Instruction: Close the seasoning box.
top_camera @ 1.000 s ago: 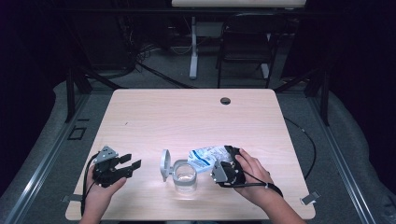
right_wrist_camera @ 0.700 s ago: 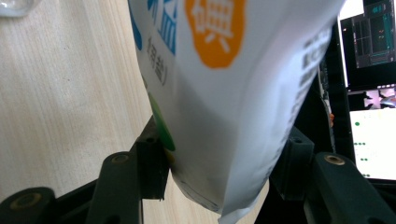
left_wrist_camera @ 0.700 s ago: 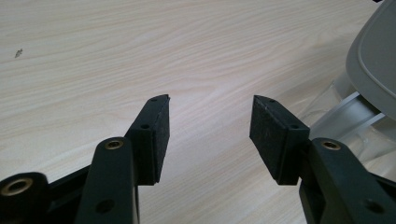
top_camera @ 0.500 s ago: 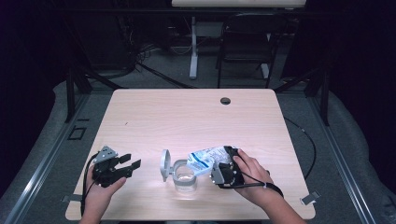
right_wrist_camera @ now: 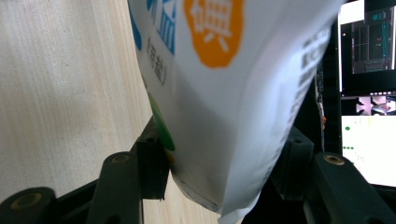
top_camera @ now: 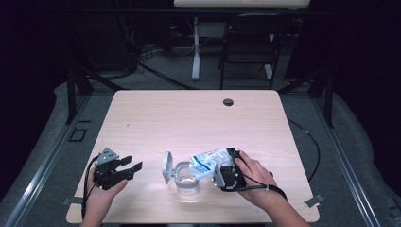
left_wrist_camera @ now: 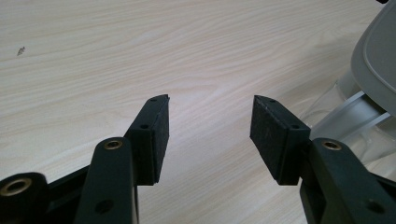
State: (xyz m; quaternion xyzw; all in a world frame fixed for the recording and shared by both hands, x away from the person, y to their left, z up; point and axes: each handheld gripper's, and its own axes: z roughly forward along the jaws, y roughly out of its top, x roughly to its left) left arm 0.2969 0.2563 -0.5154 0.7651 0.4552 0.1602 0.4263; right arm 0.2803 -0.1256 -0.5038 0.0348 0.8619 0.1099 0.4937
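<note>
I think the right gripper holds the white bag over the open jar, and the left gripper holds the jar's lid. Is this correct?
Not quite. The left gripper holds nothing: in the left gripper view its jaws stand open over bare table, with the lid off to one side. The right gripper does hold the bag over the open jar.

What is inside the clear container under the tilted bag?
The clear container has its grey lid flipped open. The bag covers part of its mouth; something pale seems to lie inside, too blurred to identify.
</note>
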